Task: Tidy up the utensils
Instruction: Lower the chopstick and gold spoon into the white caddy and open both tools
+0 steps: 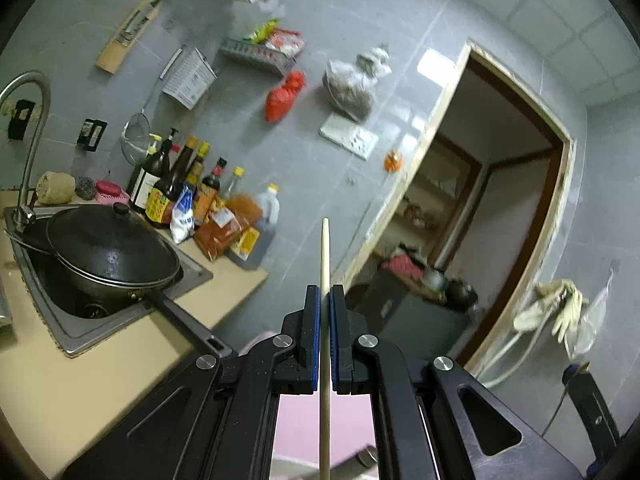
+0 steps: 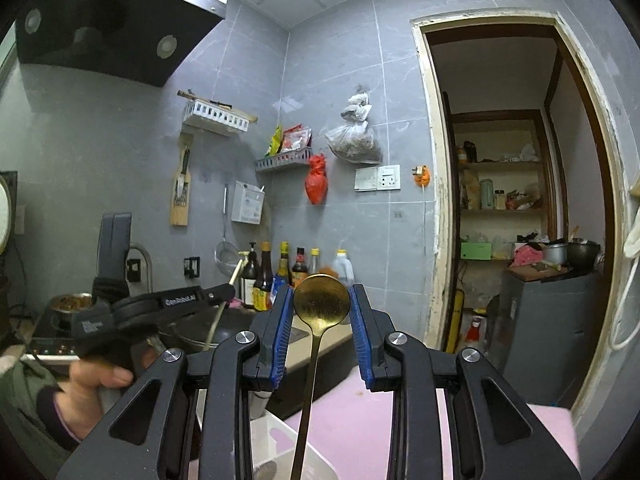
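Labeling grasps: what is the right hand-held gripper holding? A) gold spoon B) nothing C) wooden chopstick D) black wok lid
A: the gold spoon has its bowl clamped between the blue pads of the right hand-held gripper, handle hanging down; the chopstick is in the left hand-held gripper.

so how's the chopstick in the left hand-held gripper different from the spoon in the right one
The chopstick is a pale, thin, straight stick; the spoon is golden metal with a round bowl. The left hand-held gripper is shut nearly flat on the chopstick; the right hand-held gripper stands wider around the spoon's bowl. Both utensils point away from the cameras.
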{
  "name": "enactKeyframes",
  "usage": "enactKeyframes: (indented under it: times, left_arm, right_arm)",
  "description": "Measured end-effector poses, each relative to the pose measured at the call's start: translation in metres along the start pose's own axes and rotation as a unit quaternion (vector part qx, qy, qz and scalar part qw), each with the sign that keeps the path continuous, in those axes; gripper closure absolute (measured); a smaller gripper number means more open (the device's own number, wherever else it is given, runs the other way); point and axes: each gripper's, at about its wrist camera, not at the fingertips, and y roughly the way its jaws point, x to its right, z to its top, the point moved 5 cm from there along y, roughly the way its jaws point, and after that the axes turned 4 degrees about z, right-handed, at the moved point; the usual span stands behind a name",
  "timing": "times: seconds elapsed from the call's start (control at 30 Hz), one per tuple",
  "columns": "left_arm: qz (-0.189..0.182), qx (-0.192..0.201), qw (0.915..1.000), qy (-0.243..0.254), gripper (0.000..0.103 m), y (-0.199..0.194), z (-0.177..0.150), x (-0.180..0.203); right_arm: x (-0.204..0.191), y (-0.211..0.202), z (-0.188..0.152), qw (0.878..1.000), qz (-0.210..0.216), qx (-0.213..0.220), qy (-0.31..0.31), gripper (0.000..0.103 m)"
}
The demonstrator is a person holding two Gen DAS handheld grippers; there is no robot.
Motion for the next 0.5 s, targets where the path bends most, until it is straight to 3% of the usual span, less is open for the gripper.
enactKeyframes:
  times: [0.17,0.5]
  left_arm:
    - [0.006,0.02,0.9996,-0.021,0.101,0.002,-0.001,-0.011]
    - [0.037,0.053,0.9971,0.041,0.101,-0.01,-0.022,0.001]
  right_arm:
    - [0.005,0.005,-0.016,1.0,-0.002,0.009,0.011,0.077]
    - [0.011,0.019,-0.047,0.999,-0.021,-0.025,0.017,0.077]
